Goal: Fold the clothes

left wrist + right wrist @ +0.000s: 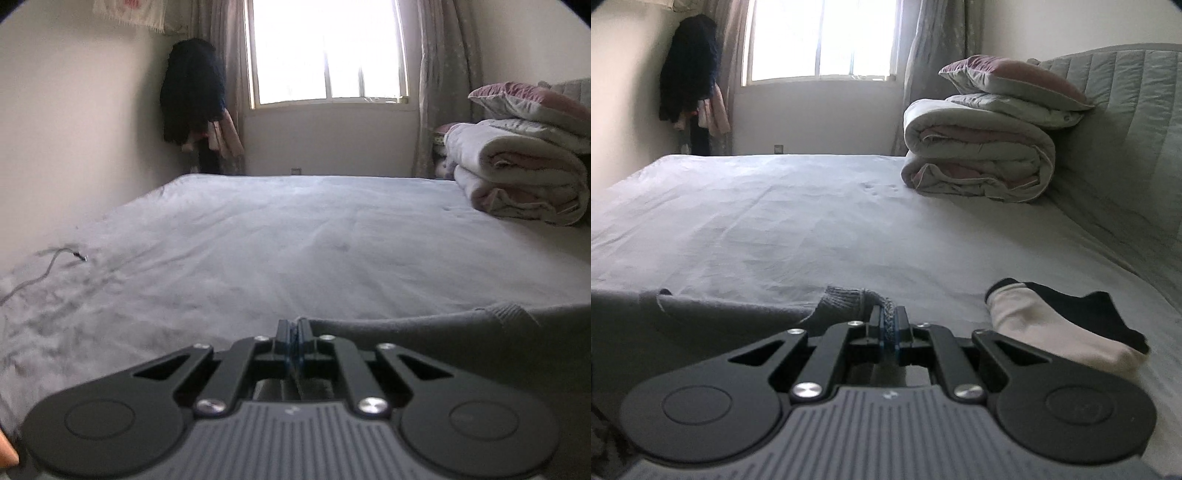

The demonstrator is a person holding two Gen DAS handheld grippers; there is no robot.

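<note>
Low over the near edge of a pale-sheeted bed (295,236), held the left gripper (294,326) with its jaws pressed nearly together on a thin edge of a grey sweater (461,343). Lay spread to the right of that claw, along the near edge of the mattress. In the right wrist view, kept the right gripper (888,321) clamped tight on the ribbed knit hem of the same garment, bunched up just ahead of the fingers. Stretched away to the left of that claw, flat on the sheet. Just beside the right claw, on its right, rested a white and black sock (1067,332). Farther back against the padded headboard (1126,129), sat a folded duvet (979,155) with a pillow (1012,77) on top.
</note>
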